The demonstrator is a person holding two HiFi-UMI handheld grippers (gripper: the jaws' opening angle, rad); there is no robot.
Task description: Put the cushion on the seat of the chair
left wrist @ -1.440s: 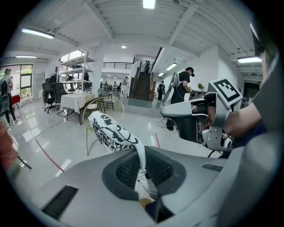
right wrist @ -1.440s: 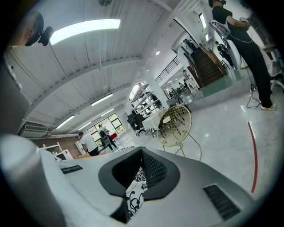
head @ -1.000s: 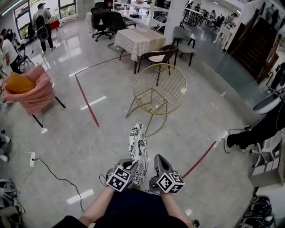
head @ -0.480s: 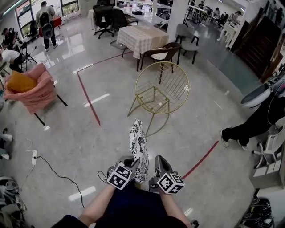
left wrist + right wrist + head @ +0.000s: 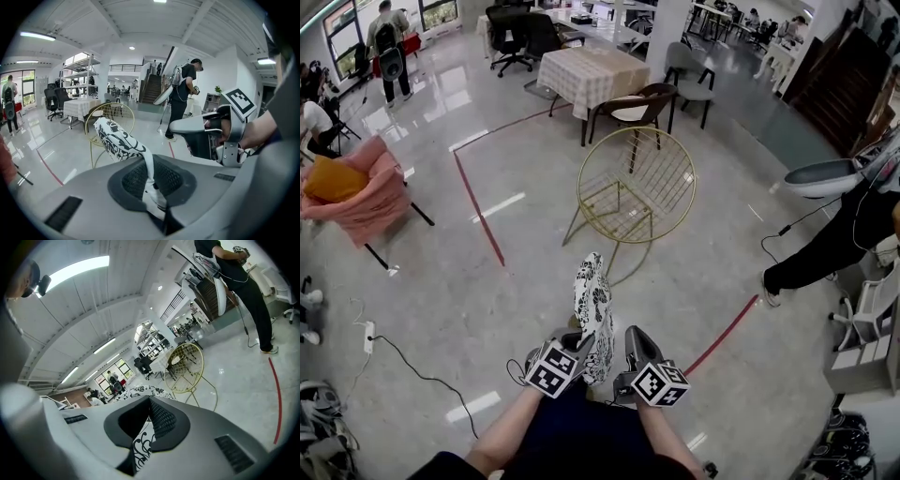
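Observation:
A black-and-white patterned cushion (image 5: 592, 307) hangs upright on edge between my two grippers, low in the head view. My left gripper (image 5: 576, 343) is shut on its lower edge, and the fabric (image 5: 151, 180) is pinched between the pads. My right gripper (image 5: 632, 337) is shut on the cushion too, with patterned cloth (image 5: 142, 448) between its jaws. The gold wire chair (image 5: 636, 187) stands on the floor ahead, its seat bare. The chair also shows beyond the cushion in the left gripper view (image 5: 110, 110) and in the right gripper view (image 5: 188, 363).
A pink armchair (image 5: 370, 202) with an orange cushion stands at the left. A red tape line (image 5: 480, 204) crosses the floor. Behind the gold chair are a dark chair (image 5: 633, 112) and a cloth-covered table (image 5: 591, 73). A person (image 5: 830, 239) stands at the right. A power strip (image 5: 368, 337) lies at the left.
Both grippers keep their hold on the cushion and have drifted slightly toward the gold chair. The person at the right has stepped further into view, carrying a grey board.

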